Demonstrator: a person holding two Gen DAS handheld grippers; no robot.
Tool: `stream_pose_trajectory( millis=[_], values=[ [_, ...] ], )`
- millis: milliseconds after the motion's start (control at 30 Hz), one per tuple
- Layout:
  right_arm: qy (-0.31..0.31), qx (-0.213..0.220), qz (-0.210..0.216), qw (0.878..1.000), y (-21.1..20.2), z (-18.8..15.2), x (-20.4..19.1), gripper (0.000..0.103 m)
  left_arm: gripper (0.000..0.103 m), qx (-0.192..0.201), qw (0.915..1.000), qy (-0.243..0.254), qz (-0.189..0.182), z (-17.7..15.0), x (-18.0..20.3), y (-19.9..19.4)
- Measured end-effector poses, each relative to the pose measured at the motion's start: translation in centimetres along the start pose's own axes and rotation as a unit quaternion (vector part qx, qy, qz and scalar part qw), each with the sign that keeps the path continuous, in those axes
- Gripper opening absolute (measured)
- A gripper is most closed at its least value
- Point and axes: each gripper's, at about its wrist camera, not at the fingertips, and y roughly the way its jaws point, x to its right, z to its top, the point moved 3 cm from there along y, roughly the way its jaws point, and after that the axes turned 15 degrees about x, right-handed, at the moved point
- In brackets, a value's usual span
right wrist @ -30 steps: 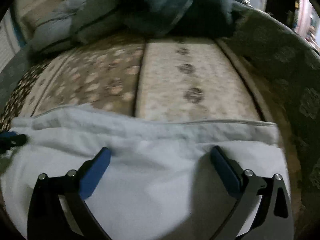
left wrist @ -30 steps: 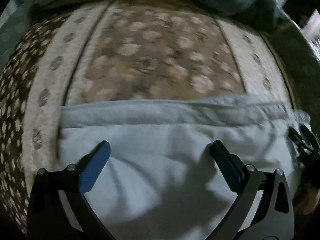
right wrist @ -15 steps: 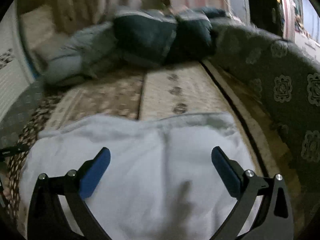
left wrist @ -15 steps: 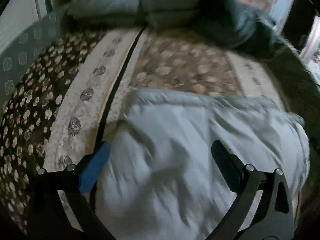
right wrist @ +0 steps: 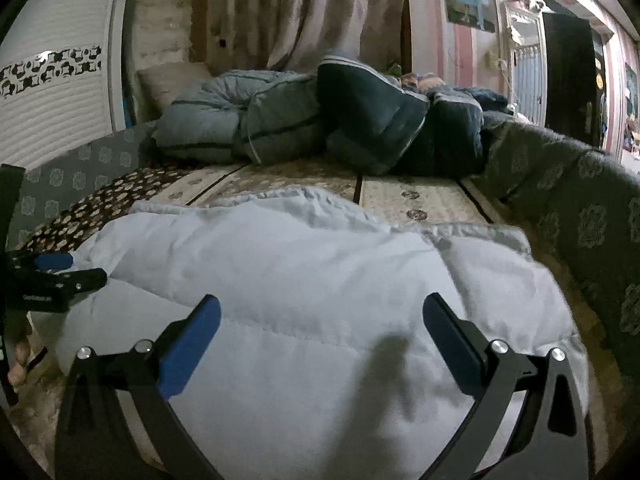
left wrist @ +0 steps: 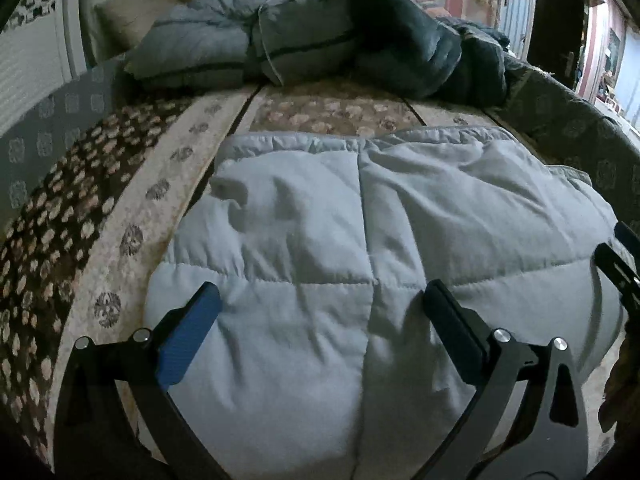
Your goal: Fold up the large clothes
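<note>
A pale blue quilted comforter (left wrist: pixel 360 240) lies folded into a thick bundle on a patterned carpet (left wrist: pixel 120 208), filling the near half of both views. My left gripper (left wrist: pixel 320 300) hovers open over its near left part, nothing between its fingers. My right gripper (right wrist: pixel 320 312) hovers open over the near right part of the comforter (right wrist: pixel 300 280), also holding nothing. The right gripper's tip (left wrist: pixel 616 256) shows at the right edge of the left wrist view. The left gripper's tip (right wrist: pixel 60 272) shows at the left edge of the right wrist view.
Grey-blue and dark teal folded quilts (right wrist: pixel 320 120) are piled at the far end of the carpet. A dark patterned sofa back (right wrist: pixel 580 208) runs along the right. A grey patterned cushion edge (left wrist: pixel 60 128) and a white wardrobe (right wrist: pixel 52 100) stand left. Curtains (right wrist: pixel 300 12) hang behind.
Both grippers have pulled back and risen from the comforter. The view has tilted from the bundle's far edge and carpet up to the room. The bundle now looks thicker and shorter.
</note>
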Motion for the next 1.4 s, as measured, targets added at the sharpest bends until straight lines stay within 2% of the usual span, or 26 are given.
stream_pose_trajectory(
  millis=[233, 400, 467, 600, 667, 767, 833, 933, 1233, 1300, 1400],
  values=[
    [0.011, -0.006, 0.008, 1.000, 0.7, -1.1, 0.5, 0.101, 0.100, 0.018, 0.9997, 0.018, -0.002, -1.0, 0.0, -0.6],
    [0.019, -0.017, -0.016, 1.000, -0.4, -1.7, 3.1, 0.100, 0.100, 0.012, 0.9998, 0.005, 0.013, -1.5, -2.3, -1.2],
    [0.014, -0.021, -0.036, 0.999, -1.1, -2.2, 4.8, 0.100, 0.100, 0.003, 0.9996, -0.014, 0.025, -2.1, -4.2, -1.6],
    [0.026, -0.033, -0.090, 0.995, -3.2, -3.4, 9.1, 0.100, 0.100, -0.017, 0.9952, -0.093, 0.025, -3.9, -8.8, -2.3],
    [0.036, -0.044, -0.115, 0.992, -4.3, -4.1, 11.5, 0.100, 0.100, -0.010, 0.9934, -0.108, 0.039, -4.6, -10.4, -3.2],
    [0.039, -0.067, -0.137, 0.988, -5.9, -4.6, 14.7, 0.101, 0.100, -0.007, 0.9941, -0.101, 0.040, -5.4, -11.4, -4.2],
    [0.046, -0.086, -0.126, 0.987, -6.7, -4.7, 16.0, 0.101, 0.100, -0.010, 0.9961, -0.080, 0.034, -5.8, -11.4, -4.6],
    [0.045, -0.124, -0.084, 0.988, -6.8, -5.3, 16.7, 0.101, 0.100, -0.011, 0.9976, -0.063, 0.024, -5.8, -11.5, -4.8],
    [0.109, -0.177, -0.027, 0.978, -4.4, -8.7, 17.7, 0.102, 0.100, -0.021, 0.9911, -0.123, -0.046, -6.2, -13.5, -1.9],
    [0.102, -0.186, -0.017, 0.977, -3.8, -9.2, 17.6, 0.102, 0.100, -0.025, 0.9893, -0.134, -0.053, -6.4, -13.8, -1.8],
    [0.115, -0.201, -0.004, 0.973, -2.6, -10.5, 17.5, 0.102, 0.100, -0.033, 0.9904, -0.123, -0.054, -6.6, -13.7, -1.5]
  ],
)
